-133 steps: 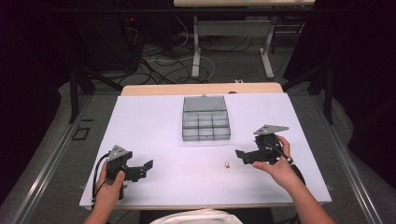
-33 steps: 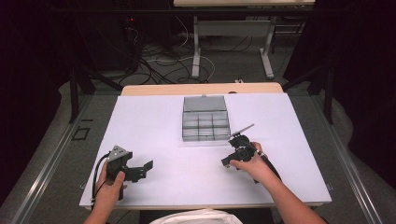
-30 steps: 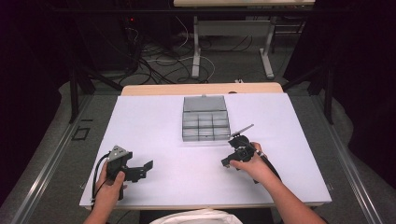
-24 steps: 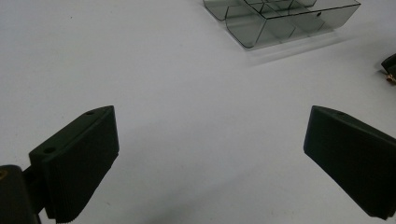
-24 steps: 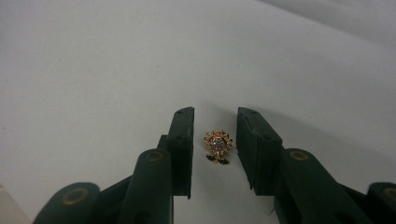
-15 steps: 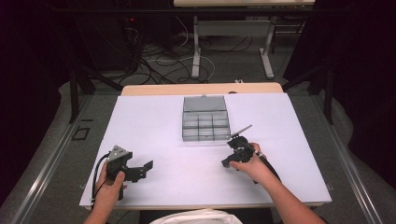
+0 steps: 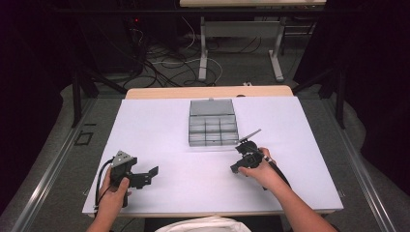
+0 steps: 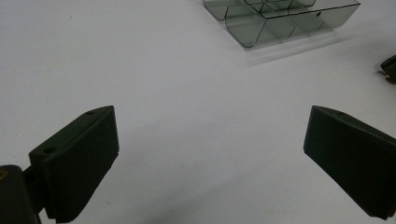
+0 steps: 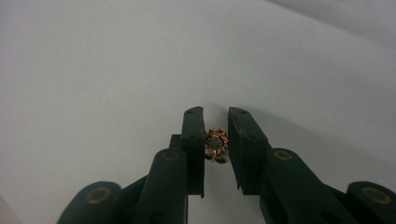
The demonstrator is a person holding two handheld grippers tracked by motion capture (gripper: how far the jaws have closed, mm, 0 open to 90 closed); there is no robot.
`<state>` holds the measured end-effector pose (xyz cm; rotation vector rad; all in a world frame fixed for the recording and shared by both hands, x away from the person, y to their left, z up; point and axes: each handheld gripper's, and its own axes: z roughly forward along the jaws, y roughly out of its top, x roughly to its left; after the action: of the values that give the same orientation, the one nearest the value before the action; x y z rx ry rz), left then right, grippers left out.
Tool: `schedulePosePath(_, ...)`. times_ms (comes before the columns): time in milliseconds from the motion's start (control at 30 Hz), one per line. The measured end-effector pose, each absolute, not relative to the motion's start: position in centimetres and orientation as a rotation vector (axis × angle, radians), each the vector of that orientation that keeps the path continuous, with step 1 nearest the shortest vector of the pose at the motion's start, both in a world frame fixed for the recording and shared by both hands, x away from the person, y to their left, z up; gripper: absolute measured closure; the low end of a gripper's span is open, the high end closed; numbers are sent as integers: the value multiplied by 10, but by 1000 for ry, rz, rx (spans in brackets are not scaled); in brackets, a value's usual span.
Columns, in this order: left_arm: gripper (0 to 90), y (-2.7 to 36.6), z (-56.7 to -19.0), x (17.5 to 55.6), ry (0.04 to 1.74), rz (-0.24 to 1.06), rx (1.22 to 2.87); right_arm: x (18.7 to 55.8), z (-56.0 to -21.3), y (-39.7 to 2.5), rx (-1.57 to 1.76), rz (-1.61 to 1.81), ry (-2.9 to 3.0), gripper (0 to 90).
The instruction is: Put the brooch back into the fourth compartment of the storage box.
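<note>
Right tool (image 7: 240,166) sits right of centre on the surface (image 7: 164,125), toward the near edge, just in front of the organiser box (image 7: 213,123). In the right gripper view its jaws are nearly closed, with a small gold flower-shaped trinket (image 9: 215,143) between them. The left jaw touches the trinket; the right jaw looks to be touching or a hair off, I cannot tell which. Reads as clenched on it. The trinket is low, at or just above the white surface, too small to make out in the high view.

Left tool (image 7: 145,176) is near the surface's near left corner, held in the person's left hand (image 7: 115,193), jaws spread wide and released, nothing between them. Its own view looks along the bare surface to the clear, compartmented organiser box (image 8: 280,21) ahead, well apart from it.

The box stands mid-surface toward the far edge, lid open and tilted back.
</note>
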<state>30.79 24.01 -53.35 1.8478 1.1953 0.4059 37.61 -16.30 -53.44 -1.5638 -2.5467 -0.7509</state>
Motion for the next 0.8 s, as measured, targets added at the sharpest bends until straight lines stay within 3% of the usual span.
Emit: schedulePosePath(800,39,240,-533,308,1196,404,1859,377,-531,-165,-1566,-807,-2540,777)
